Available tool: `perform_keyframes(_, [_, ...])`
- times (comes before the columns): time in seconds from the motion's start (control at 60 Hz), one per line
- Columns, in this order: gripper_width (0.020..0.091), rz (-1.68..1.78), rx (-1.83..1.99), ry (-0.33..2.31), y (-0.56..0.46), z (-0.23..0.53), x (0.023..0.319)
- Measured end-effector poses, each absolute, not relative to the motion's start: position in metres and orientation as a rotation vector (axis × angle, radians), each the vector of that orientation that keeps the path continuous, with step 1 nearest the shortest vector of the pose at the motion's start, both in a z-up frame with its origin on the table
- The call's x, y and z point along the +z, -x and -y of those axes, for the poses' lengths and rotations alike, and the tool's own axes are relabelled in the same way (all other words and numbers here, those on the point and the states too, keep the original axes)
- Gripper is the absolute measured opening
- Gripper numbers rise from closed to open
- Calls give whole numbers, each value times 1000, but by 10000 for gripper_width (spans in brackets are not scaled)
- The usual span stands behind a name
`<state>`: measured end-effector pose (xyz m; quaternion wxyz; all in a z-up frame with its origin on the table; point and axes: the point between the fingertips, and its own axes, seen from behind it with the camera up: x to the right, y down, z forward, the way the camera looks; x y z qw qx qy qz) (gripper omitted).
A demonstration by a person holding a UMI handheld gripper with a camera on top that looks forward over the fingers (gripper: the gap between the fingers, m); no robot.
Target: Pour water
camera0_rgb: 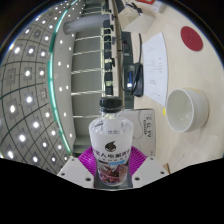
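— While the gripper (112, 172) hangs over the table, what is it holding?

— A clear plastic water bottle with a white screw cap and a white-and-purple label (112, 150). It sits right between the two fingers, and the purple pads (141, 148) show at either side of its lower body. Both fingers look pressed against it, so the jaws are pinching the bottle.

— Is the bottle upright?

— Seen along the fingers, its cap (111, 104) points away from the gripper, toward the far end of the room. The cap is on. I cannot tell how much water is inside.

— Where would the water go?

— A round white bowl (186, 108) stands on the pale grey tabletop (190, 150), off to the right of the bottle and a little beyond it. The two are apart, not touching. I cannot see anything inside the bowl from here.

— Anything else on the table?

— A small white carton with dark print (148, 122) lies just beside the bottle's shoulder, between bottle and bowl. Beyond that, a dark computer mouse (134, 77) rests on a white sheet of paper (151, 55), and a red round disc (191, 38) lies further back to the right.

— And the room?

— To the left, a long ceiling studded with small round lights (30, 90) curves away, with a green strip (59, 70) along its edge.
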<state>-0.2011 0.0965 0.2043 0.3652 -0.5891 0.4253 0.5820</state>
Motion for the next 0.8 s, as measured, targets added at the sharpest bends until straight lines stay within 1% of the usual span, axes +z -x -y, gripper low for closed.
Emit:
perform_keyframes(0.033, [378, -1002, 1425, 1547, 193, -98, 215])
perform_keyframes(0.05, [379, -956, 1395, 1559, 184, -90, 227])
perform_keyframes(0.1, [381, -816, 1251, 1595, 170, -97, 239])
perform_keyframes(0.217, [382, -537, 902, 1633, 112, -98, 276])
perform_keyframes(0.283, [381, -409, 710, 1653, 76, -102, 282])
perform_keyframes(0.35, [380, -300, 496, 1676, 29, -97, 276])
perform_keyframes(0.433, [379, -191, 249, 1718, -19, -104, 252])
perform_keyframes(0.467, [380, -157, 175, 1734, -35, -105, 240])
perform_keyframes(0.483, [381, -139, 139, 1740, -50, -104, 225])
perform_keyframes(0.5, [379, -134, 116, 1751, -51, -101, 227])
perform_keyframes(0.55, [379, -115, 51, 1782, -69, -103, 204])
perform_keyframes(0.6, [378, -109, 3, 1806, -78, -99, 189])
perform_keyframes(0.617, [378, -105, -9, 1814, -88, -103, 173])
perform_keyframes(0.633, [378, -103, -12, 1823, -90, -102, 166])
perform_keyframes(0.65, [378, -101, -20, 1829, -101, -109, 150])
perform_keyframes(0.667, [379, -105, -19, 1837, -97, -98, 153])
perform_keyframes(0.8, [383, -118, -18, 1899, -107, -100, 101])
